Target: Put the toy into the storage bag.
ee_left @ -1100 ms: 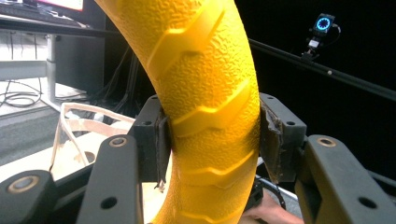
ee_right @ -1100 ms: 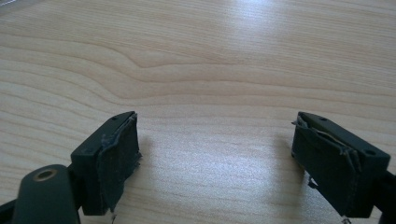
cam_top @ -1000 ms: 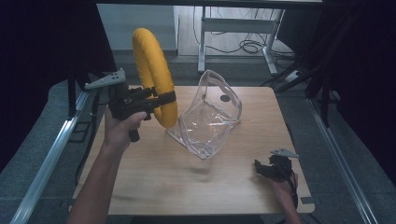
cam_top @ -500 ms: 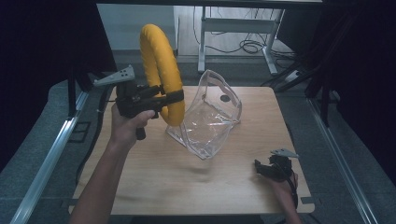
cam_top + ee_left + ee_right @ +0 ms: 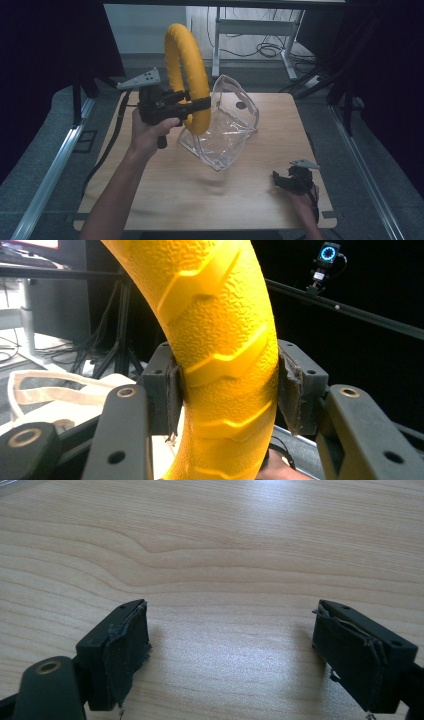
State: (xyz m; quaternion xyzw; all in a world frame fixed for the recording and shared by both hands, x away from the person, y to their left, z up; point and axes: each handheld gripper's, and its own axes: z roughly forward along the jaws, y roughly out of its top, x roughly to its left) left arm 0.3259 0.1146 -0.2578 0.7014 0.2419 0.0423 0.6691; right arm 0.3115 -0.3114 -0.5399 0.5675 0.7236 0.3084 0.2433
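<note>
A yellow textured ring (image 5: 186, 75) stands upright in the air above the table's left half, and my left gripper (image 5: 197, 106) is shut on its lower part. In the left gripper view the ring (image 5: 220, 350) is pinched between both pads. Right beside it a clear plastic bag (image 5: 222, 127) with beige trim lies on the wooden table (image 5: 200, 195), its mouth facing the ring. My right gripper (image 5: 280, 179) rests low at the table's near right, open, with bare wood between its pads (image 5: 127, 650).
The wooden table's edges (image 5: 315, 150) drop to a grey floor. Metal rails (image 5: 55, 165) run along both sides. A desk frame with cables (image 5: 260, 40) stands behind the table.
My left gripper has carried the yellow ring to the right, closer to the clear bag. The right gripper has stayed in place.
</note>
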